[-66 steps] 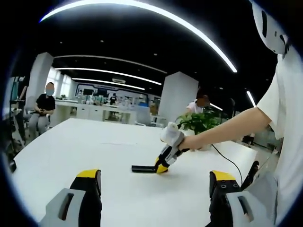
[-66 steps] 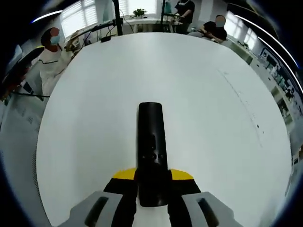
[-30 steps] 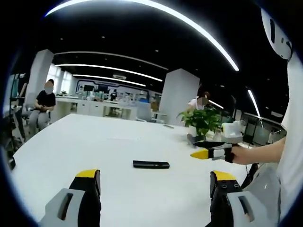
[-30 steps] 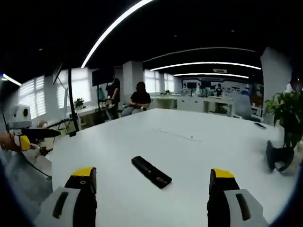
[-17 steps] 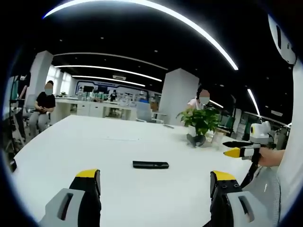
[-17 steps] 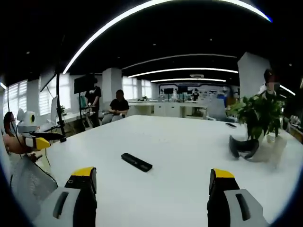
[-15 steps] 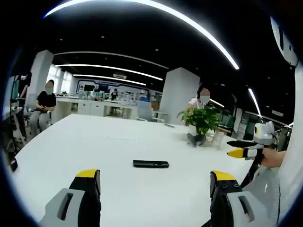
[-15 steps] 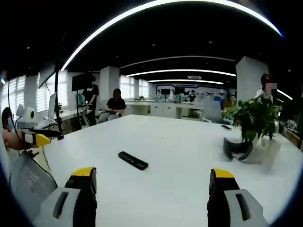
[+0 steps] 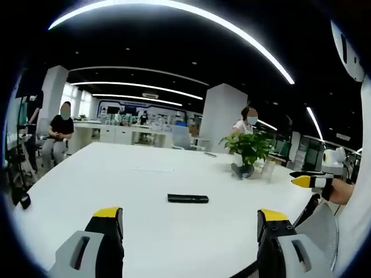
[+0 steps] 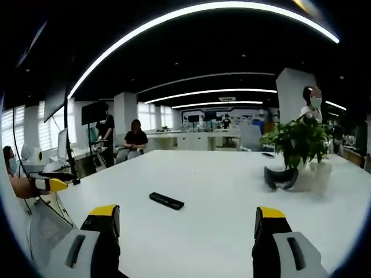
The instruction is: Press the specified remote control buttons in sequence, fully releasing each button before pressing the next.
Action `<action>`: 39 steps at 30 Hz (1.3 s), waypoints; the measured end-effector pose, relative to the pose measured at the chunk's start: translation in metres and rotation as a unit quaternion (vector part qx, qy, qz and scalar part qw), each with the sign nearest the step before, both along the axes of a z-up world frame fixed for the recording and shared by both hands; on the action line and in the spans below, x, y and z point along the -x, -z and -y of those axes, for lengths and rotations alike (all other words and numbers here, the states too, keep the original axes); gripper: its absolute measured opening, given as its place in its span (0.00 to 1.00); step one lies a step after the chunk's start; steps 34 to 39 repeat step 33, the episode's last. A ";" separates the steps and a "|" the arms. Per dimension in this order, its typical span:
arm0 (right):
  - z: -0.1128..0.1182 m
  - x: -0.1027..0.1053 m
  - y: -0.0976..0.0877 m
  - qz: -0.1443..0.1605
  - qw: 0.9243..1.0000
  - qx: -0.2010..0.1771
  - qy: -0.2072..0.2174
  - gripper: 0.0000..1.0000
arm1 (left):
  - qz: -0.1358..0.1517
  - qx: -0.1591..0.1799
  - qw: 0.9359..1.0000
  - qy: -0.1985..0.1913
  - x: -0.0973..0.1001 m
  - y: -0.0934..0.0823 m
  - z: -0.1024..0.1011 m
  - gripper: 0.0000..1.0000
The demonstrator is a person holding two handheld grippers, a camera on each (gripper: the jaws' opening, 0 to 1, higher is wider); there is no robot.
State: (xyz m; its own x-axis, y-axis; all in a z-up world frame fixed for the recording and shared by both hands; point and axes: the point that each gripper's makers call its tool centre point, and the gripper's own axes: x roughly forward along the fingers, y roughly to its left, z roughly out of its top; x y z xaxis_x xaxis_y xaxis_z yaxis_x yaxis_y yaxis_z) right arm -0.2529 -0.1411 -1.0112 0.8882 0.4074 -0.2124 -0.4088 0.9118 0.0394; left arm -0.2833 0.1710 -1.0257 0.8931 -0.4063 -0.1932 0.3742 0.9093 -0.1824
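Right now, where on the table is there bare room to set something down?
Most of the white table is bare: the whole stretch between the remote and the near edge, and the far left end. The crowded corner is beside the potted plant.

Open office, white table (image 9: 145, 179), ceiling light strips (image 9: 174, 11)

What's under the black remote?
The remote lies flat on the bare white table. Nothing else shows beneath it; the spot it covers is hidden.

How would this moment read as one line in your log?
remote: flat on white table, untouched | left gripper: open | right gripper: open
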 end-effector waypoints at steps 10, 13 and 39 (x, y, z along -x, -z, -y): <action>-0.006 -0.004 0.002 -0.009 1.000 -0.007 -0.015 0.98 | 0.015 -0.003 1.000 -0.014 -0.001 -0.011 -0.003 0.99; -0.013 -0.004 0.001 -0.010 1.000 -0.007 -0.027 0.98 | 0.023 0.003 0.999 -0.022 -0.001 -0.016 -0.004 0.99; -0.019 0.001 0.005 -0.017 0.999 -0.009 -0.040 0.96 | 0.027 0.016 0.999 -0.033 0.000 -0.013 -0.006 0.98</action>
